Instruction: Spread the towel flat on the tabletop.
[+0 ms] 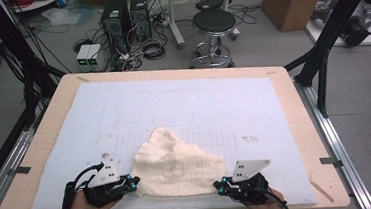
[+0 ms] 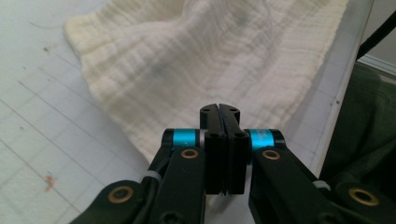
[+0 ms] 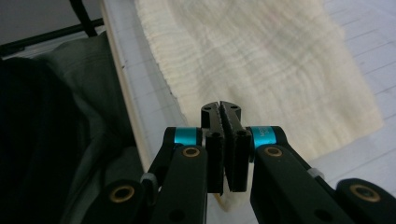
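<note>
**Meanwhile, cream cloth held at two corners**

A cream waffle-weave cloth (image 1: 176,166) was spread in a rumpled heap on the near part of the pale blue gridded mat (image 1: 183,104), close to the table's front edge. Its left near corner was pinched by the left gripper (image 1: 133,183), whose jaws were pressed nearly together on the fabric. Its right near corner was clamped likewise by the right gripper (image 1: 219,186), a fold of cloth being seen below the closed jaws. No container was seen on the wooden table (image 1: 303,125).
</note>
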The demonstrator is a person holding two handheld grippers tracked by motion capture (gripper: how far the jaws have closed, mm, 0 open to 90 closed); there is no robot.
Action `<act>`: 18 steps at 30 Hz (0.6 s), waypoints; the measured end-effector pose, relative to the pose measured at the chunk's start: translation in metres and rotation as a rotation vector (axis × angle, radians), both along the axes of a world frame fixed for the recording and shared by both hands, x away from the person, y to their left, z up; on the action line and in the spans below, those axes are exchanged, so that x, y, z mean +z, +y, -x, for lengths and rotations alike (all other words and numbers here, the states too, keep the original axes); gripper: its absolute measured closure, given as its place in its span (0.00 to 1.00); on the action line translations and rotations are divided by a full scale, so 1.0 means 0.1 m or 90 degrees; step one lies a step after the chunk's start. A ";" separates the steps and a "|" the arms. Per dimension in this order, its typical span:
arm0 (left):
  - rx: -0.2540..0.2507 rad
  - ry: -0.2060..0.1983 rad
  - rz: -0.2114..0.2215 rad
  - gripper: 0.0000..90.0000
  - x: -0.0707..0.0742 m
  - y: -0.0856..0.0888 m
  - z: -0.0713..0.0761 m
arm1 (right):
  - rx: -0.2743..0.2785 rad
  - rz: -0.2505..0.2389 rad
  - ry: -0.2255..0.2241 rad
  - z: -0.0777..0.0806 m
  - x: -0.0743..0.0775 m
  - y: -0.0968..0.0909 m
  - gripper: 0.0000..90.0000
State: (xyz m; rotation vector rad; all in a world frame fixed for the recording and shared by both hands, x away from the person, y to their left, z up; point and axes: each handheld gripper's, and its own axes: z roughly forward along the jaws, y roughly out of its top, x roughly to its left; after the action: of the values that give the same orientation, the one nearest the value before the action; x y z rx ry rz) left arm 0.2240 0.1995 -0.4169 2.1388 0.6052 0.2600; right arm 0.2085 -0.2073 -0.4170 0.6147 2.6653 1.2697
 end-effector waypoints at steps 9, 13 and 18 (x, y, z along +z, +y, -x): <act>0.024 -0.027 0.053 0.72 0.23 -0.03 -0.35 | -0.042 -0.037 -0.028 -0.33 0.19 -0.06 0.81; 0.046 -0.041 0.051 0.70 0.25 -0.13 -0.56 | -0.069 -0.060 -0.023 -0.62 0.24 -0.02 0.78; 0.065 -0.037 0.020 0.70 0.16 -0.30 -0.83 | -0.081 -0.065 -0.007 -0.96 0.21 0.12 0.74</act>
State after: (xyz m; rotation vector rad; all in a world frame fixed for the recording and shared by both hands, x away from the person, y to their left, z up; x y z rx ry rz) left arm 0.3065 0.1692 -0.4006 2.0660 0.6816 0.3664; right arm 0.3042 -0.1948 -0.3956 0.7753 2.5197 1.3747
